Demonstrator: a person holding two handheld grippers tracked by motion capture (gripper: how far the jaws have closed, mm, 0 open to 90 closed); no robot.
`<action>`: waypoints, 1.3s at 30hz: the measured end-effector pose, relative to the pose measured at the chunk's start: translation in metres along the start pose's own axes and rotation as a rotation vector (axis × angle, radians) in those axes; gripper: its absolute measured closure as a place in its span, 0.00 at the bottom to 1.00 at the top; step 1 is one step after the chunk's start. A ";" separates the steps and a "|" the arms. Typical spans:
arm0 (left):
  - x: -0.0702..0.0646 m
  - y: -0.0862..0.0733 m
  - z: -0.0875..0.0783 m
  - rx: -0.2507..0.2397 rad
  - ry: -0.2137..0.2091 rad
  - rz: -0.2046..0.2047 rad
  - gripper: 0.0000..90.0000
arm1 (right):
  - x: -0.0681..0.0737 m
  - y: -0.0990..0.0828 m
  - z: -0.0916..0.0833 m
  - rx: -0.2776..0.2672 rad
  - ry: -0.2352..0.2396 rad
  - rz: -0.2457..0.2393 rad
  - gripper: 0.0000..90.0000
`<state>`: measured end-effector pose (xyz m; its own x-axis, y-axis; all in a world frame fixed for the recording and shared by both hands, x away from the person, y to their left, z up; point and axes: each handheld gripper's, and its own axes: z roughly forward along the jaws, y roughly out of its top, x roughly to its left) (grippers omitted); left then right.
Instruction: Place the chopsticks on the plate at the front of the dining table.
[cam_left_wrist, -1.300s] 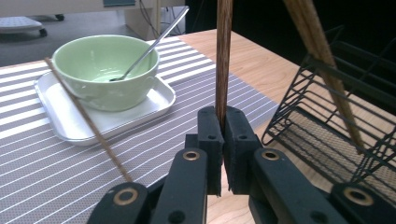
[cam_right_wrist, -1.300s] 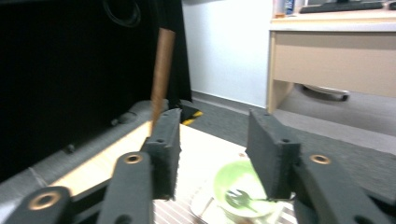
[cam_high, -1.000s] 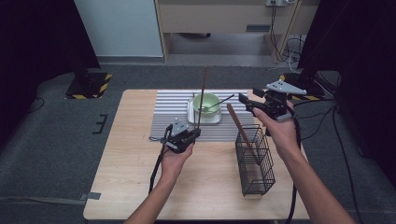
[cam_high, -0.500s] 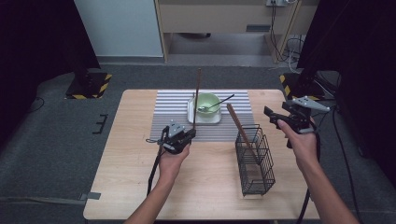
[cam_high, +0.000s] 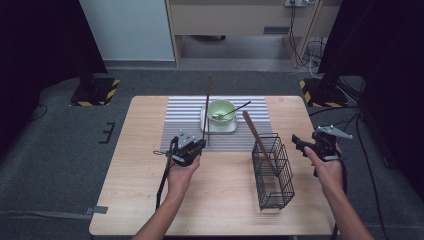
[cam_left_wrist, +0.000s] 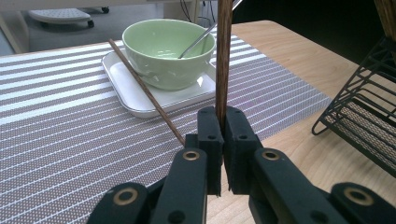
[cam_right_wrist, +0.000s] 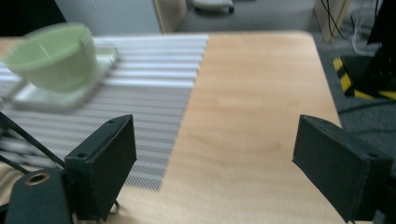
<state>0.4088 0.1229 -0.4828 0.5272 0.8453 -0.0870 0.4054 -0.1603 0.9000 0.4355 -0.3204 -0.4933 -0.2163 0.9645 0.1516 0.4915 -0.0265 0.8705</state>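
Chopstick (cam_high: 208, 107) number one stands upright, pinched at its lower end by the left gripper (cam_high: 200, 145) near the middle of the desk (cam_high: 140, 190), just at the front edge of the striped mat (cam_high: 182, 122). In the left gripper view its top runs out of the picture, so its full length can't be followed there, and the black jaws pressed together on it hide its lowest part. A second chopstick (cam_left_wrist: 145, 91) lies slanted against the white tray (cam_left_wrist: 122, 84), its near end slipping out of sight behind those jaws. The green bowl (cam_high: 221, 111) sits on the tray toward the back edge of the desk, with a spoon (cam_high: 235, 109) leaning in it; the spoon's bowl is too small to make out from above.

Further right, a third chopstick (cam_high: 257, 140) leans in the black wire basket (cam_high: 272, 170), which stands toward the front right corner; its lower end is lost among the wires. The right gripper (cam_high: 300, 145) hangs off the right edge of the desk, jaws spread wide with nothing between them. Its own view is blurred, so the bowl there is a green smear and the basket's wires are cut off at the left.

Compared with a second ago, the right gripper has left its place above the basket, moving rightward and down past the desk's edge, and its jaws have just been opening. The left gripper and its chopstick have hardly shifted.
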 end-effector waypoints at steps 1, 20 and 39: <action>0.000 0.000 0.000 -0.002 0.004 0.001 0.96 | 0.000 -0.004 0.002 0.013 -0.004 0.001 0.15; 0.011 -0.001 -0.001 0.010 0.058 -0.016 0.96 | 0.007 -0.055 0.039 0.195 -0.112 -0.035 0.15; 0.010 -0.002 0.015 0.024 0.130 -0.079 0.95 | 0.015 -0.059 0.046 0.235 -0.127 -0.074 0.12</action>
<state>0.4243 0.1236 -0.4924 0.3928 0.9142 -0.0998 0.4602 -0.1014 0.8820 0.4426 -0.2924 -0.5639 -0.1585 0.9872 0.0187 0.6634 0.0925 0.7425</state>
